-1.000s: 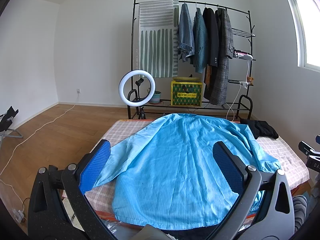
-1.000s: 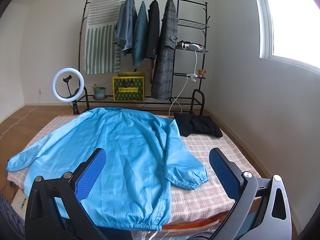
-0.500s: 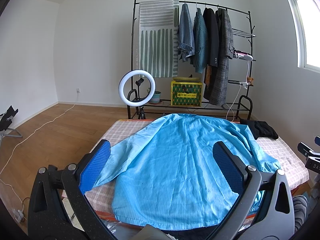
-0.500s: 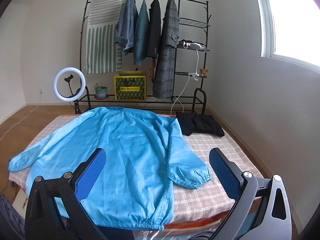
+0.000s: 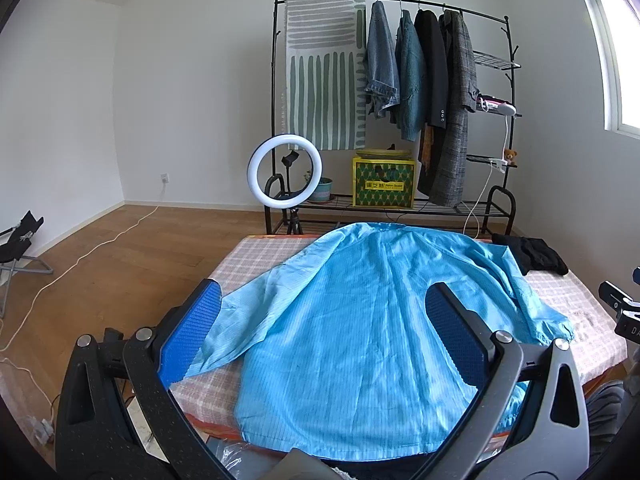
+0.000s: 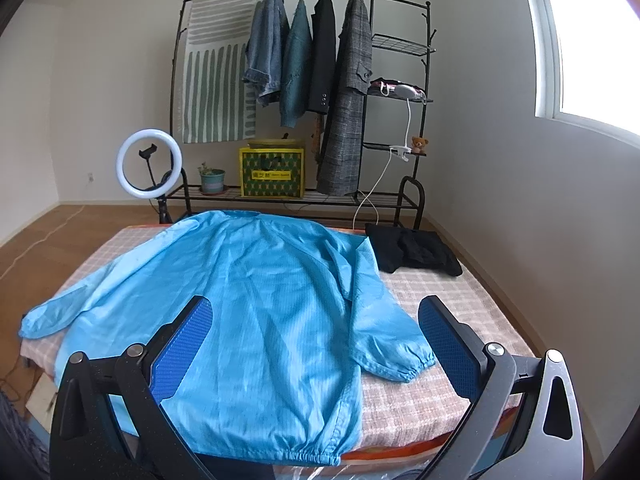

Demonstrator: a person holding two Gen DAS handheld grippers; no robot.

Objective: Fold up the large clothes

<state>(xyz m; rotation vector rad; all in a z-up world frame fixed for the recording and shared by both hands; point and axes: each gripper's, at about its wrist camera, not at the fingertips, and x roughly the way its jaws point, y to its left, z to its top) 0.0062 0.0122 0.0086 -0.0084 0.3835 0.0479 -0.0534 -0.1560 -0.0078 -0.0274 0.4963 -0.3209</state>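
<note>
We see a large blue jacket [image 5: 360, 320] spread flat on the checked bed [image 5: 256, 256], collar toward the far edge, hem at the near edge. Its one sleeve runs out to the bed's left side, cuff partly behind the left gripper's finger; the other sleeve lies angled along the body, its gathered cuff [image 6: 416, 364] resting on the cover. The hem's near corners are cut off by the gripper frames in both views.

Left gripper [image 5: 324, 336]: jaws spread wide, nothing between the blue pads, held above the near edge of the jacket. Right gripper [image 6: 316, 344]: likewise wide apart and empty, over the jacket's right half. We cannot tell how high either one sits above the cloth.

A dark garment [image 6: 412, 248] lies bunched at the far right corner of the bed, just beside the jacket's shoulder; whether they touch is unclear. Behind the bed: a clothes rack [image 5: 400, 100] with hanging coats, a lit ring light [image 5: 284, 172], a yellow-green box [image 6: 272, 174]. The print on the box is too small to read.
</note>
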